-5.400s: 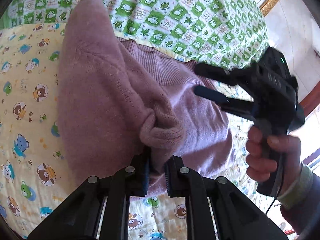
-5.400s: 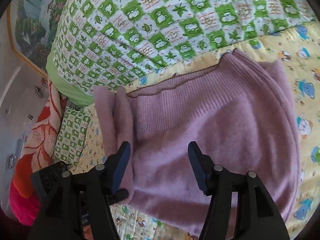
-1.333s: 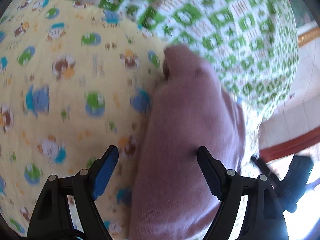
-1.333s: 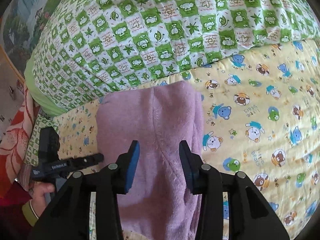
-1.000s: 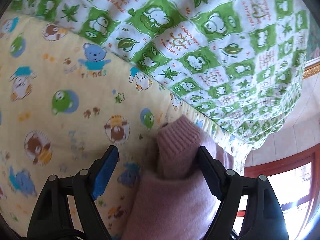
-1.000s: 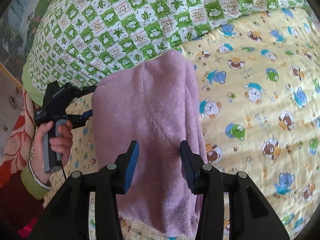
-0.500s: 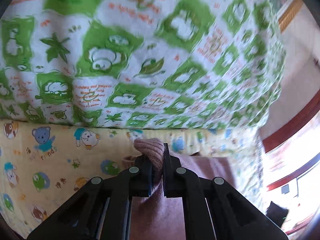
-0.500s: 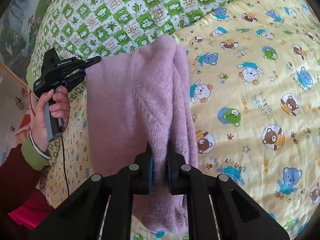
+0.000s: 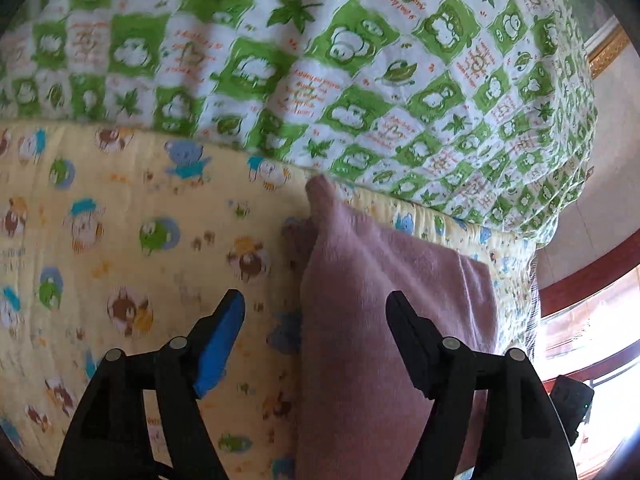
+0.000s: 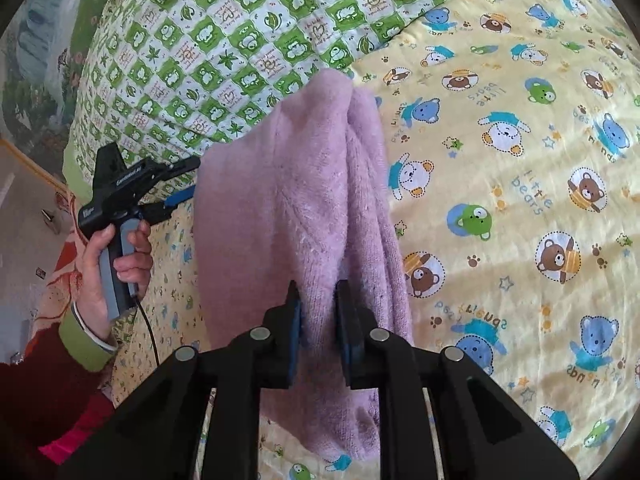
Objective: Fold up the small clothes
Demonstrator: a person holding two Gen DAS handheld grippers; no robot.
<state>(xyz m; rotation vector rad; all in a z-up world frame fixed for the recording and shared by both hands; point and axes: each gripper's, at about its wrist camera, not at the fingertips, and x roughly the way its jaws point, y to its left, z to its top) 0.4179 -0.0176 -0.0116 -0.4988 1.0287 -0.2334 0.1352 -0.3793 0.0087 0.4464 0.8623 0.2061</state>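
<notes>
A folded lilac knitted sweater (image 10: 288, 208) lies on the yellow bear-print sheet (image 10: 520, 160). My right gripper (image 10: 318, 312) is shut on a fold of the sweater near its close end. My left gripper (image 9: 316, 312) is open, its jaws apart above the sweater's far corner (image 9: 360, 280), holding nothing. It also shows in the right wrist view (image 10: 188, 184), at the sweater's left edge, in a person's hand.
A green and white checked quilt (image 9: 320, 60) is heaped along the far side of the sheet, close to the sweater's tip. The bed edge and a red-framed window (image 9: 592, 312) are at the right in the left wrist view.
My left gripper, shut on the sweater's corner half a second ago, has opened and let it go. My right gripper stays shut on the sweater.
</notes>
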